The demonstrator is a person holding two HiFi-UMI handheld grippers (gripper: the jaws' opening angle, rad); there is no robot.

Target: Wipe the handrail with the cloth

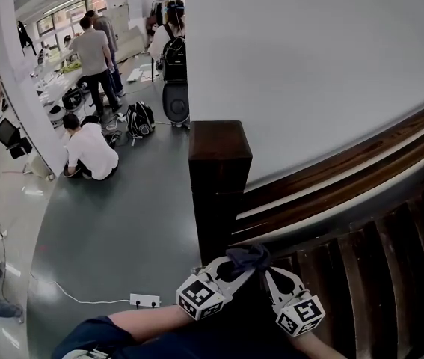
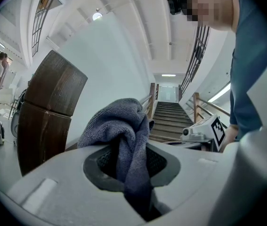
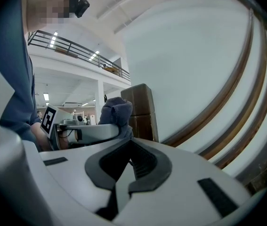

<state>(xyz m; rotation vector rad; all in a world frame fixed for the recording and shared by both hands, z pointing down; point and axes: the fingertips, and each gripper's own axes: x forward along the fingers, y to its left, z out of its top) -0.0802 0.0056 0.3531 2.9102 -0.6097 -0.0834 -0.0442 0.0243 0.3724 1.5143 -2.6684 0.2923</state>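
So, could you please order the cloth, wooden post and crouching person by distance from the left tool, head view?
1. cloth, gripped by the left tool.
2. wooden post, just ahead.
3. crouching person, on the floor, far left.

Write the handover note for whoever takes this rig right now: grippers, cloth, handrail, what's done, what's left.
Left gripper: shut on the grey cloth, which bunches up above the jaws.
Right gripper: shut, nothing in it, close beside the left one.
Handrail: dark wood, rising along the white wall from the newel post. Both grippers sit low, near the post's foot.
Done: cloth is in hand.
Left: the cloth does not appear to be on the rail, so the whole wipe likely remains.
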